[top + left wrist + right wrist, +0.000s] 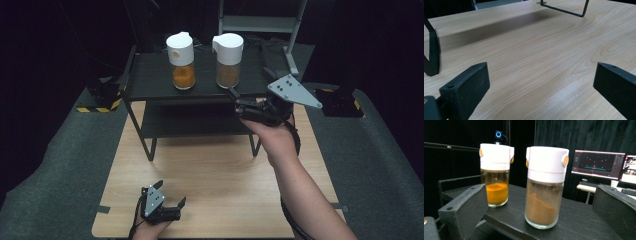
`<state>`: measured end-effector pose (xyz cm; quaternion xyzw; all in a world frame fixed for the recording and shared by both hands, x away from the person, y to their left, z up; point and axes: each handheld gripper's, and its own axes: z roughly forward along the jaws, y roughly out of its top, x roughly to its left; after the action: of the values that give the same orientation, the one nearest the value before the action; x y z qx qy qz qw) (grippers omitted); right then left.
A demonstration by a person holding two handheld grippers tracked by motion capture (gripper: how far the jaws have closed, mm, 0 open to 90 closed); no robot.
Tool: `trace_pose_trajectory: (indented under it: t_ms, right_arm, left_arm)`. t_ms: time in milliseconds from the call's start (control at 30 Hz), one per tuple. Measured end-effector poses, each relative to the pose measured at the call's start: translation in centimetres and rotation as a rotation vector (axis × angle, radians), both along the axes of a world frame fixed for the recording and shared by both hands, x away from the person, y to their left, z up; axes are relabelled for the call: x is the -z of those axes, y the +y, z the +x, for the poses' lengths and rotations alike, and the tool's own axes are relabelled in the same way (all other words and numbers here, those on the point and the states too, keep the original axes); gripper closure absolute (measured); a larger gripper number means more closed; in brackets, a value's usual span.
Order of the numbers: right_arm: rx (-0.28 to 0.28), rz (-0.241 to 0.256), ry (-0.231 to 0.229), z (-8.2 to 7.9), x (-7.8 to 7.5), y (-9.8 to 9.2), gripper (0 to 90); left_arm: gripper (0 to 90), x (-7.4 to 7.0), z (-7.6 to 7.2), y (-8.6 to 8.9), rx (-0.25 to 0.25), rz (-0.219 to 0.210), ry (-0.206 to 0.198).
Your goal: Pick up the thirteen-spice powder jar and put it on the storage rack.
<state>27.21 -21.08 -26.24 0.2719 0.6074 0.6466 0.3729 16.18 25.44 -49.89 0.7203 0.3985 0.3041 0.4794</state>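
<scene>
— The setting?
— A wooden bench (210, 165) in a dark-curtained room, monitors (597, 164) behind.
— The jars?
— Brown jar (546, 187) and orange jar (496, 173) stand upright on the black shelf (150, 75).
— Claws?
— Right claw (540, 212) spread before the brown jar; left claw (541, 87) spread, empty, over the bench.

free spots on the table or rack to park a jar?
Bare wooden table between the rack's legs and the left gripper. Rack top is free left of the orange-powder jar. Crowded: right end, where the right gripper nears the brown-powder jar.
</scene>
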Motion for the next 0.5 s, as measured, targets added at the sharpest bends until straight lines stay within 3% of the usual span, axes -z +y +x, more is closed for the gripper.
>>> trace_pose_trajectory:
  t_ms: [200,500]
  right_arm:
    - [0.002,-0.031,-0.005,-0.9,1.0,-0.5,0.0]
    - [-0.008,-0.073,-0.019,-2.6,3.7,-1.8,0.0]
  left_arm:
    - [0.9,0.0,0.0,-0.1,0.002,0.007,-0.002]
    - [0.9,0.0,-0.1,-0.2,0.007,0.02,-0.009]
